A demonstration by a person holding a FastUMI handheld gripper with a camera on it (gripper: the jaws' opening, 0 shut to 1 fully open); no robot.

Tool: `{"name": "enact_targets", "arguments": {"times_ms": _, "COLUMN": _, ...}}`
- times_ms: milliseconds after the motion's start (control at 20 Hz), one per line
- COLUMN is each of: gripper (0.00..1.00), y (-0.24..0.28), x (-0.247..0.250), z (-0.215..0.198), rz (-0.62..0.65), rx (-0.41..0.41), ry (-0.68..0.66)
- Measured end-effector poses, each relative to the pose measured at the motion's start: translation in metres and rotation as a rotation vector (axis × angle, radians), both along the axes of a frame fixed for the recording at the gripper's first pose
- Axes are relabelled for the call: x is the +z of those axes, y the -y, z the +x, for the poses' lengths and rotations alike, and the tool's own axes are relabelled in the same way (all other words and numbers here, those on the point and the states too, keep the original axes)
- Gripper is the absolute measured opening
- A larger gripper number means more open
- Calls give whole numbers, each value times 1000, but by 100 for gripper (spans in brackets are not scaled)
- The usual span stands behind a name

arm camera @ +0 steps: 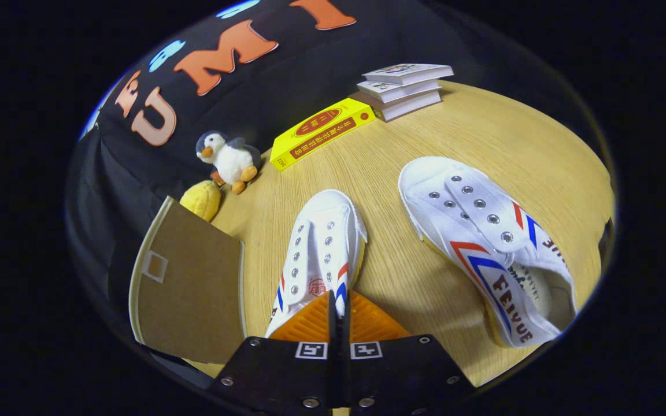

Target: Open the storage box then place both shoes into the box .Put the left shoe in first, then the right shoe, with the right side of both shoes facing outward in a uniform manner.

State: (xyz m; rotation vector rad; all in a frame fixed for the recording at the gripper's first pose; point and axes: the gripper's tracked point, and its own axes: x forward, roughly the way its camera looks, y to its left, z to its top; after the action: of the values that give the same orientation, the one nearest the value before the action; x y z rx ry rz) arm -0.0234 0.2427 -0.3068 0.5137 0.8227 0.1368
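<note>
hand-held gripper (339, 309) pinched on the near shoe's (320, 254) rim — its long axis runs straight ahead; open box flap (191, 289) sits just left

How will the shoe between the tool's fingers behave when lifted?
Likely floppy: the shoe looks like thin lace-less canvas, so the upper may fold. Probably light. The tool looks shut on its tongue alone, so the sole may sag and swing.
</note>
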Motion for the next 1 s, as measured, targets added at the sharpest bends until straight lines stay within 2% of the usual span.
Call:
{"name": "enact_targets", "arguments": {"times_ms": 150, "gripper": 0, "y": -9, "x": 33, "z": 6, "rz": 101, "rx": -30, "ry": 43}}
{"name": "enact_targets", "arguments": {"times_ms": 250, "gripper": 0, "y": -15, "x": 64, "z": 11, "rz": 110, "rx": -16, "ry": 88}}
{"name": "enact_targets", "arguments": {"times_ms": 400, "gripper": 0, "y": -31, "x": 112, "z": 17, "rz": 80, "rx": 28, "ry": 154}}
{"name": "enact_targets", "arguments": {"times_ms": 650, "gripper": 0, "y": -86, "x": 184, "z": 17, "rz": 105, "rx": 106, "ry": 244}}
{"name": "enact_targets", "arguments": {"times_ms": 850, "gripper": 0, "y": -151, "x": 208, "z": 4, "rz": 122, "rx": 197, "ry": 271}}
{"name": "enact_targets", "arguments": {"times_ms": 1000, "gripper": 0, "y": -205, "x": 197, "z": -13, "rz": 134, "rx": 276, "ry": 244}}
